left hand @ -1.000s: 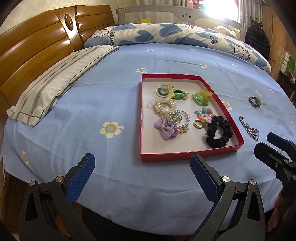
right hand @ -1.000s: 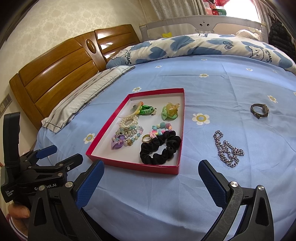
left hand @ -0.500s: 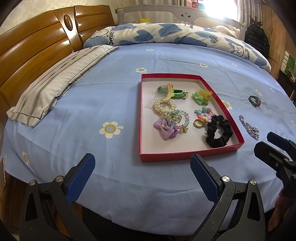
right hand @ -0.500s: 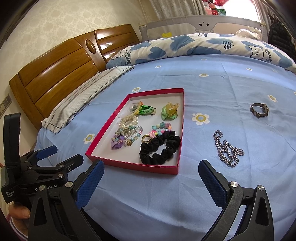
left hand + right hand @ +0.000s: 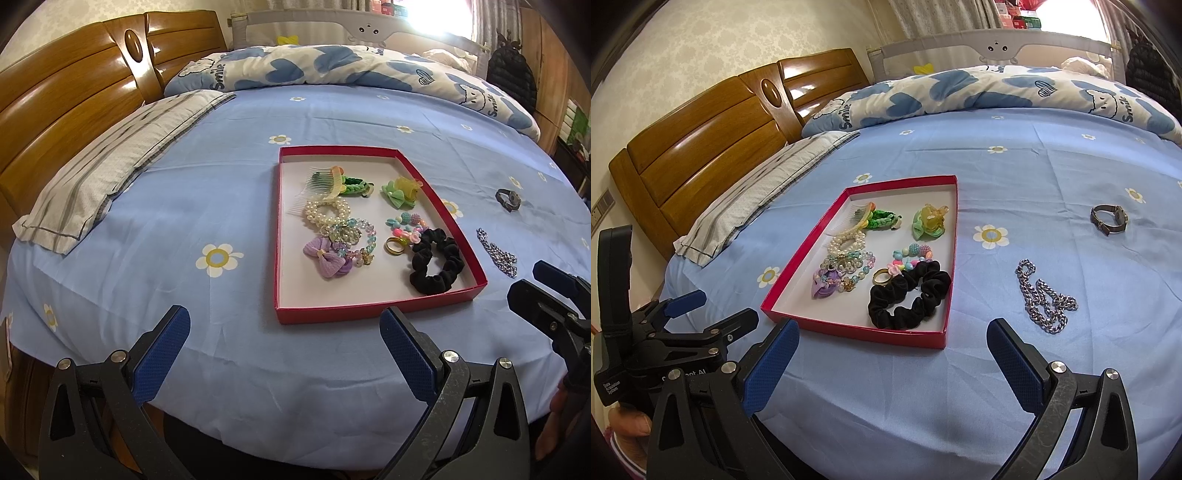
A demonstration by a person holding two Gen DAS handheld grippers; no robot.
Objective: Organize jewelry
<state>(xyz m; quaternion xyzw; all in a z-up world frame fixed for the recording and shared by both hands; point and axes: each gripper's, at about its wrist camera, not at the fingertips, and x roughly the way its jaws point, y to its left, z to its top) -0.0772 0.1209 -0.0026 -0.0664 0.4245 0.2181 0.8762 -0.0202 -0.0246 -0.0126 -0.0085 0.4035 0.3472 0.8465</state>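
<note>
Wooden headboard (image 5: 713,147) and a striped pillow (image 5: 110,166) sit at the far left of my view, on a bed with a blue flowered sheet (image 5: 184,221). My left claw (image 5: 284,350) hovers over the near edge of the bed with its jaws spread wide and nothing between the blue pads. Just beyond it lies the red tray (image 5: 280,236), flat on the sheet. Inside, from the left, I see a comb (image 5: 319,184) partly over a pearl bracelet (image 5: 327,212), a purple bow (image 5: 327,256) touching a beaded bracelet (image 5: 354,236), then a green hair tie (image 5: 354,184), a yellow-green clip (image 5: 400,190), a gold ring (image 5: 394,245) and a black scrunchie (image 5: 436,264) in the near right corner. My right claw (image 5: 892,360) is also wide open and holds nothing, poised near the tray's near right corner. To the right of the tray, loose on the sheet, a silver chain (image 5: 1043,299) lies bunched up, and farther off a watch (image 5: 1108,218) stands well apart from it.
</note>
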